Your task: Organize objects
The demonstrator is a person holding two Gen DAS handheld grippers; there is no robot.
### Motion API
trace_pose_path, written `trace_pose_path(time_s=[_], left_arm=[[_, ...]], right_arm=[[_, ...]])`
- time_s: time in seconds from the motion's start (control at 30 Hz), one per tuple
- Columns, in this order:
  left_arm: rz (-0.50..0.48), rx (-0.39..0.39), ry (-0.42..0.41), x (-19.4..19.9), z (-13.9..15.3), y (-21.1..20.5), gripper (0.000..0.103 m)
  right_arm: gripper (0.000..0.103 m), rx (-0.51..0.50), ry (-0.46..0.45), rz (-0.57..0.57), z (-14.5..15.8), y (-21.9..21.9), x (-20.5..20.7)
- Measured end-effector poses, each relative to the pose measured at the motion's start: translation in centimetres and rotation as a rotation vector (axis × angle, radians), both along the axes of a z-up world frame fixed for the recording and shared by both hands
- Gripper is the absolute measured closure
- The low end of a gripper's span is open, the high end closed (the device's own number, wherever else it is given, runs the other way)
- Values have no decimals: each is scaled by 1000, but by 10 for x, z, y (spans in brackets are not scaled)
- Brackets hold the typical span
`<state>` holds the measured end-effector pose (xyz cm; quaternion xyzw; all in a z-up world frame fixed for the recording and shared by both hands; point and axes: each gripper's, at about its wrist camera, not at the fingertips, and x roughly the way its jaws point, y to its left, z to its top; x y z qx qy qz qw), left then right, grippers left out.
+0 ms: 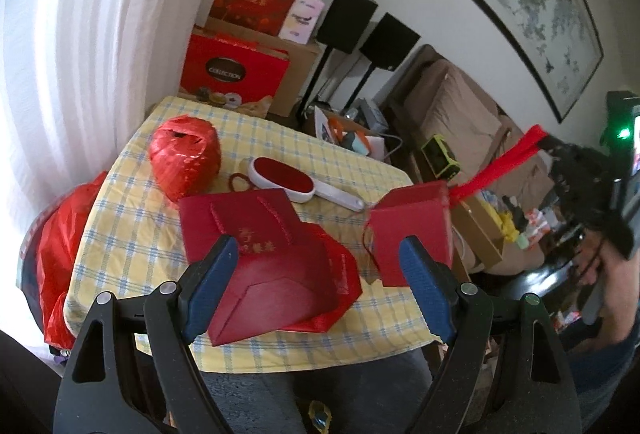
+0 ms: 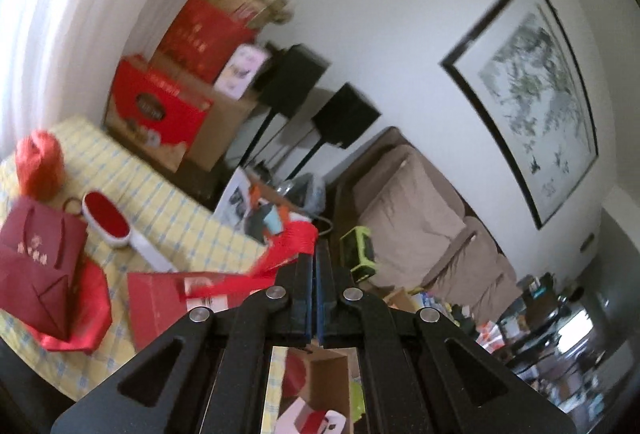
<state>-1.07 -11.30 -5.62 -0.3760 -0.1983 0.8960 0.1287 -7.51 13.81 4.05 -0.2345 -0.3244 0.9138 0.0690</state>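
Right claw [image 2: 316, 262] clamped on red bag's ribbon handle [image 2: 294, 246]; left claw [image 1: 320, 274] wide, empty.

Paper, cloth and plastic showing across the surface

The checked cloth [image 1: 132, 218] is lying matt and woven; the dark red paper bag [image 1: 248, 234] is looking matt, the red foil-wrapped bundle [image 1: 184, 158] is glinting crinkled, the lint brush [image 1: 304, 182] is showing smooth white plastic with a velvety red pad, and a satin ribbon handle [image 1: 500, 166] is shining.
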Motion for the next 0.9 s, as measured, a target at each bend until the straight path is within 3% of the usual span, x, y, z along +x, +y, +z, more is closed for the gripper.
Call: trace_pose_path(time_s=[0.23,0.47,0.57,0.6,0.73,0.9], left_arm=[[-67,-55,-3,0,4,35,22],[-215,-102,-8,-3,-5,88,22],[-329,-119,-7,-5,-12,125,22],[-367,-142,-1,-5,-17,140,21],[-414,-398,-41,-10,-59,193,21],[-440,-373,-106,-32,-103,216,24]], right_arm=[[103,-117,-34,-66,-6,66,26],[103,-282,-47,-105,-16,139,32],[103,-323,-56,-104,-16,155,34],[103,-329,-59,-105,-17,158,35],[103,-340,-59,-90,-23,164,43],[103,-364,-55,-62,-22,165,48]])
